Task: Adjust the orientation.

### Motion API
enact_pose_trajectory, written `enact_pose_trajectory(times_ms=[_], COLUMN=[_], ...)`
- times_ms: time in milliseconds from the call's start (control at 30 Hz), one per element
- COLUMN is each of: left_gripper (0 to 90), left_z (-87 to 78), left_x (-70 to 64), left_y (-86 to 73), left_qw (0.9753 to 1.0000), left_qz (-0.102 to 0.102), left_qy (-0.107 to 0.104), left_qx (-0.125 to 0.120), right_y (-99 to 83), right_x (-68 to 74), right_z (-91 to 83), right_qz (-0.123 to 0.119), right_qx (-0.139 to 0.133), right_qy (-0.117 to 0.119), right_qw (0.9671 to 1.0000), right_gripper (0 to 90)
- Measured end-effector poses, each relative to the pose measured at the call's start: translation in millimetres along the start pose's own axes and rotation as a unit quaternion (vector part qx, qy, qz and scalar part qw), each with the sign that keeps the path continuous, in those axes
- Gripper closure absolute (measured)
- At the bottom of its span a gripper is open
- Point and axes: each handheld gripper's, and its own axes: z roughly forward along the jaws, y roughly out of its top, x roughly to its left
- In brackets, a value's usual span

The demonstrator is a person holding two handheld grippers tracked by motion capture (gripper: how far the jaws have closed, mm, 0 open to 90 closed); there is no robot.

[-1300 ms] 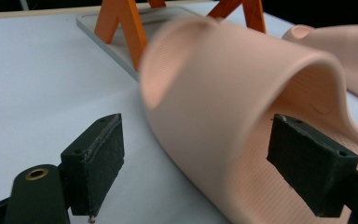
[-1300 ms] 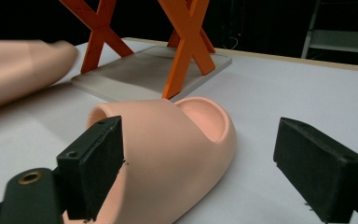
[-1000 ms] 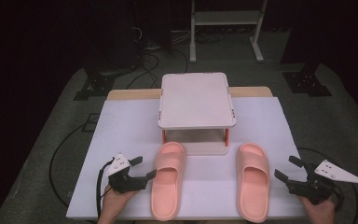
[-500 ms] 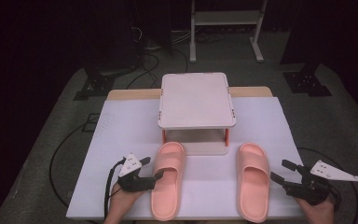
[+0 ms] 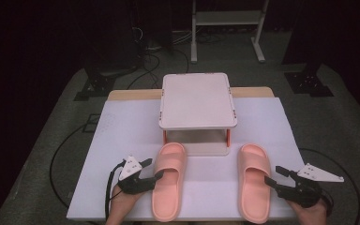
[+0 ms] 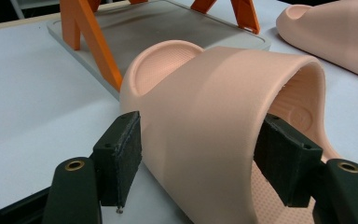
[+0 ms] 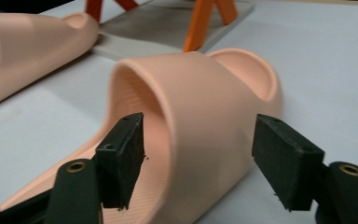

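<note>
Left tool: its two black jaws stand apart, one on each side of the strap of the left slipper; in the left gripper view both pads sit at the strap's sides, whether pressing it I cannot tell.
Right tool: jaws apart, pointed at the outer side of the right slipper; in the right gripper view the strap lies between the pads with gaps on both sides.
Slippers: two pink ones, flat on the desk's white sheet, side by side and well apart, toes toward the small stand.
Stand: pale top on orange legs, just beyond the slippers' toes.
</note>
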Motion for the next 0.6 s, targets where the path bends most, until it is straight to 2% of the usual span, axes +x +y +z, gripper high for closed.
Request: enact_pose_trajectory(times_ms=[33,133,267,400,500,600], left_gripper=[34.8,34.8,35.8,41.0,43.8,46.1], left_z=[0.2,1.5,2.8,4.5,6.1,6.1], left_x=[0.4,-1.0,-3.6,-6.1,-8.5,-10.4], left_y=[0.0,0.0,-0.4,-1.5,-1.3,-1.2], left_qw=[1.0000,1.0000,1.0000,1.0000,0.9999,0.9998], left_qz=[-0.001,0.000,0.003,0.000,0.006,0.007], left_qy=[-0.001,-0.002,-0.004,-0.004,0.003,0.015], left_qx=[0.001,0.001,0.003,0.007,0.012,0.011], right_y=[-1.1,-1.1,-2.0,-2.9,-3.9,-4.9], right_x=[-0.7,-1.5,-0.8,-0.2,0.8,3.4], right_z=[0.5,2.2,11.5,19.5,20.7,21.5], right_qz=[0.007,0.014,0.015,0.022,0.021,0.009], right_qx=[-0.006,-0.006,0.006,0.018,0.018,0.015], right_qy=[-0.012,-0.018,-0.020,-0.020,-0.035,-0.046], right_qw=[0.9999,0.9997,0.9997,0.9994,0.9990,0.9988], right_gripper=[37.2,38.2,40.9,44.1,47.0,48.1])
